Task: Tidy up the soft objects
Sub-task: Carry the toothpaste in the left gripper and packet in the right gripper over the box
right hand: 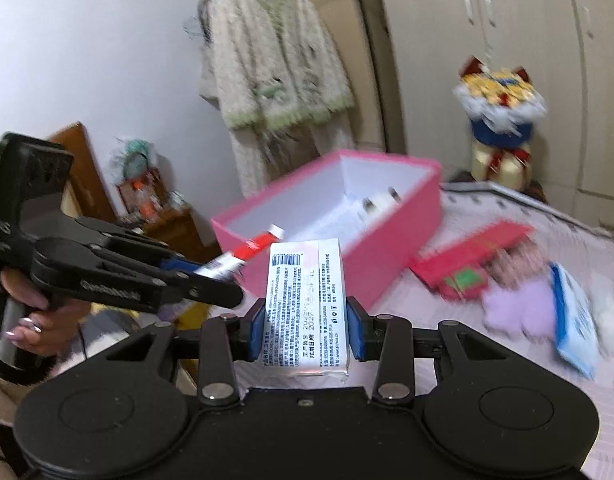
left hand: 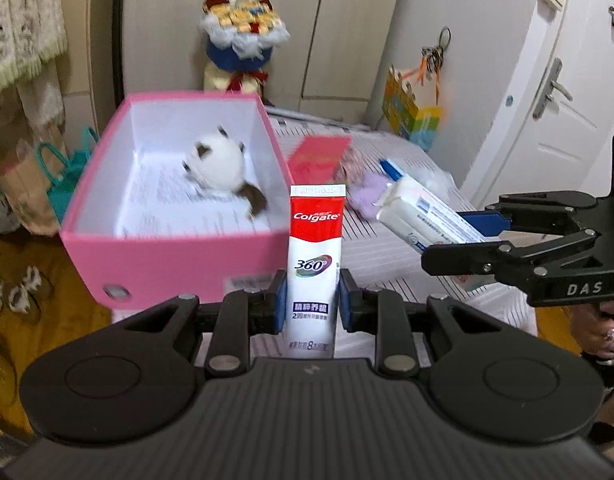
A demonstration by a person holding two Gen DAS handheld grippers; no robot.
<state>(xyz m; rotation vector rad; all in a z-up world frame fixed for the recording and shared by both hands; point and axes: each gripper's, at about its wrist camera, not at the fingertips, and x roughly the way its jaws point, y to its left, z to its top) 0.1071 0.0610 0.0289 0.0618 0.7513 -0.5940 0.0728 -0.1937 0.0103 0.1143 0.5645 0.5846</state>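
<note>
Meanwhile, the left hand-held gripper (left hand: 312, 306) clamped a toothpaste tube (left hand: 315, 264) upright, and the right hand-held gripper (right hand: 305, 326) gripped a white packet (right hand: 307, 304). Both hung above the bed (left hand: 419, 276), beside the pink box (left hand: 171, 256) at its left edge.

We count: one pink box (left hand: 175, 256); one plush toy (left hand: 221, 170) inside box; two tubes, toothpaste (left hand: 313, 280) and white pack (right hand: 307, 308); two grippers; two red packets (right hand: 473, 258) right of box.
</note>
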